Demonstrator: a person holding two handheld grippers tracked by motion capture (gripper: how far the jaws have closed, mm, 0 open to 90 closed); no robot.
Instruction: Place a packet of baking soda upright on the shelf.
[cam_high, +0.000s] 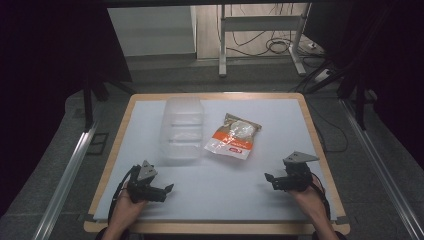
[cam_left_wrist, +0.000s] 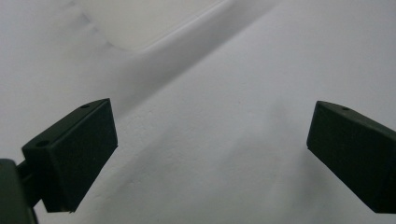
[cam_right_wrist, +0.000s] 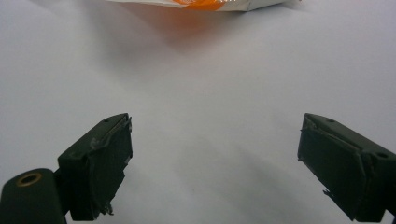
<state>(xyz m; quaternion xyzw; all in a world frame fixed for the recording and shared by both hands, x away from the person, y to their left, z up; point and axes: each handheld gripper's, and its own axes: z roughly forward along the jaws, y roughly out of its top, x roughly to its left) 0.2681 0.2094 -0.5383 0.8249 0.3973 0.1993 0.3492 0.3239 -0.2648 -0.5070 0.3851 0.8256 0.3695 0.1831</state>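
lying pouch (cam_high: 233, 136) beyond right claw (cam_high: 272, 181)

Desk (cam_high: 150, 102): wood-edged top covered by a white sheet (cam_high: 225, 190). A clear plastic container (cam_high: 182, 130) lies on the sheet at about 11 o'clock from centre; an orange-and-white packet (cam_high: 233, 136) lies just beside it, at about 1 o'clock.

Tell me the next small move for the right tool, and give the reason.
Probably ease the right tool forward toward the orange-and-white packet. Its jaws stand wide open with nothing between them, and the packet lies flat on the table ahead of it, its near edge at the top of the right gripper view, apart from the clear plastic container beside it.
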